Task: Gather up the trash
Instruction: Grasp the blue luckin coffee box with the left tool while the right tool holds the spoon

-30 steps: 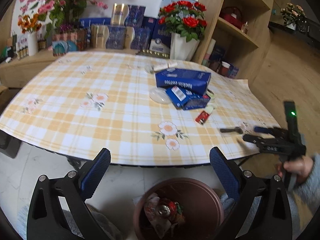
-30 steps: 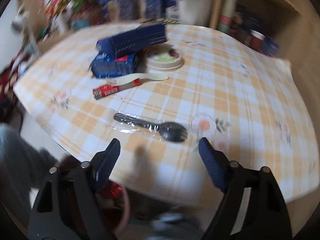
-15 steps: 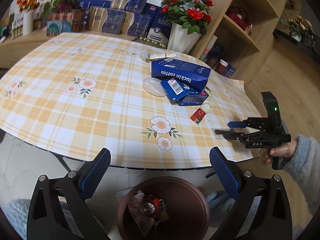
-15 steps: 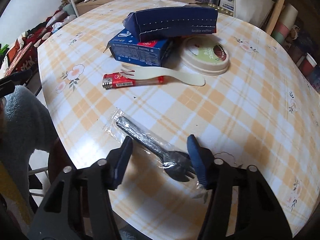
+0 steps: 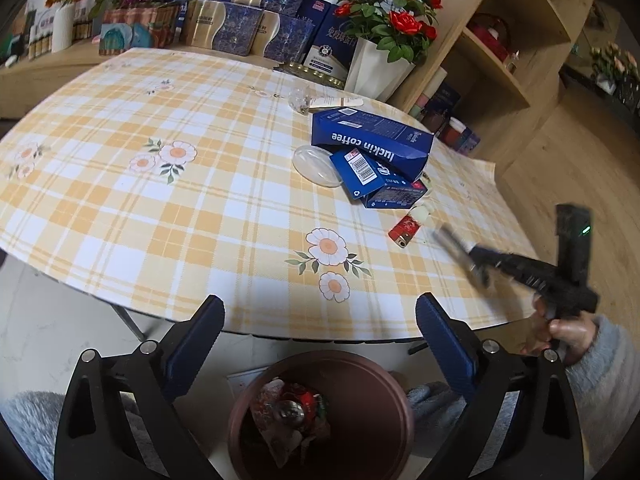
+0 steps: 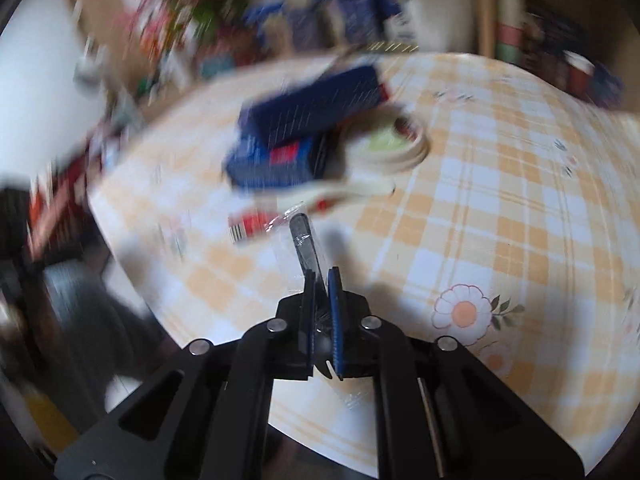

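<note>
A checked table [image 5: 160, 208] is filling both views. The right gripper [image 6: 320, 292], spread earlier, is now pinching the wrapped fork [image 6: 304, 240] at centre frame; the left gripper [image 5: 320, 328] is staying spread over the bin [image 5: 384, 400].

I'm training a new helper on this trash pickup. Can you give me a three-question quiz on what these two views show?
1. True or false: the right gripper has its jaws shut on the wrapped black fork.
2. Which lies nearest the red lighter on the table? A) the small blue box B) the white vase of red roses C) the clear lid
3. Fill in: the brown bin below the left gripper already holds ____.

Key: 1 true; 2 A; 3 trash, including crumpled wrappers.
</note>
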`<state>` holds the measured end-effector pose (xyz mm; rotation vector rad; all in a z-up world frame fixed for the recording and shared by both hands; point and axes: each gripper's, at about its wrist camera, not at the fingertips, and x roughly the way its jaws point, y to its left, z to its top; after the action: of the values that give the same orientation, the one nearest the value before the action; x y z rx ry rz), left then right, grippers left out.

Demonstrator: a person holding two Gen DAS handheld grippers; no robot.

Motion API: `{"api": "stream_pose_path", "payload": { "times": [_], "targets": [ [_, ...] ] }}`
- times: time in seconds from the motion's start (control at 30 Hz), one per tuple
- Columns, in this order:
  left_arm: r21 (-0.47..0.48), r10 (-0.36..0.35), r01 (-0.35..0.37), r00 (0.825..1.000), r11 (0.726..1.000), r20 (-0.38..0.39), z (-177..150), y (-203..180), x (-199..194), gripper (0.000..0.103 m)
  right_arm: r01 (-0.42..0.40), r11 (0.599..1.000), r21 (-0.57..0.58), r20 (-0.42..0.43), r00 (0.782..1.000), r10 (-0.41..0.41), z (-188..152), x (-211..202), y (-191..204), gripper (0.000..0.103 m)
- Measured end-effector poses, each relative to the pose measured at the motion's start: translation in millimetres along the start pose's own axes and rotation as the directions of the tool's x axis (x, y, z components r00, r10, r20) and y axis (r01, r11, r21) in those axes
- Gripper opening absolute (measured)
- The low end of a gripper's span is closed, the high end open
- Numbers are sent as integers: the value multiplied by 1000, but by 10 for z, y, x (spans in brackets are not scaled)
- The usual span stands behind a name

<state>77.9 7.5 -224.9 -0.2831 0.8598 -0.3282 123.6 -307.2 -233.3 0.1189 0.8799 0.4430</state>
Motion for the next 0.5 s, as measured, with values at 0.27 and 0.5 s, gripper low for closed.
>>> {"api": "stream_pose_path", "payload": {
  "times": [0.27,0.5],
  "targets": [
    [177,50,-48,999,983,-5,238,-354,234,94,17,975,219,149,988,-51,-7,-178,10,10],
    [55,-73,75,997,996,-39,725,-387,540,89,35,976,215,150,986,-69,-41,-238,45,10]
  ]
}}
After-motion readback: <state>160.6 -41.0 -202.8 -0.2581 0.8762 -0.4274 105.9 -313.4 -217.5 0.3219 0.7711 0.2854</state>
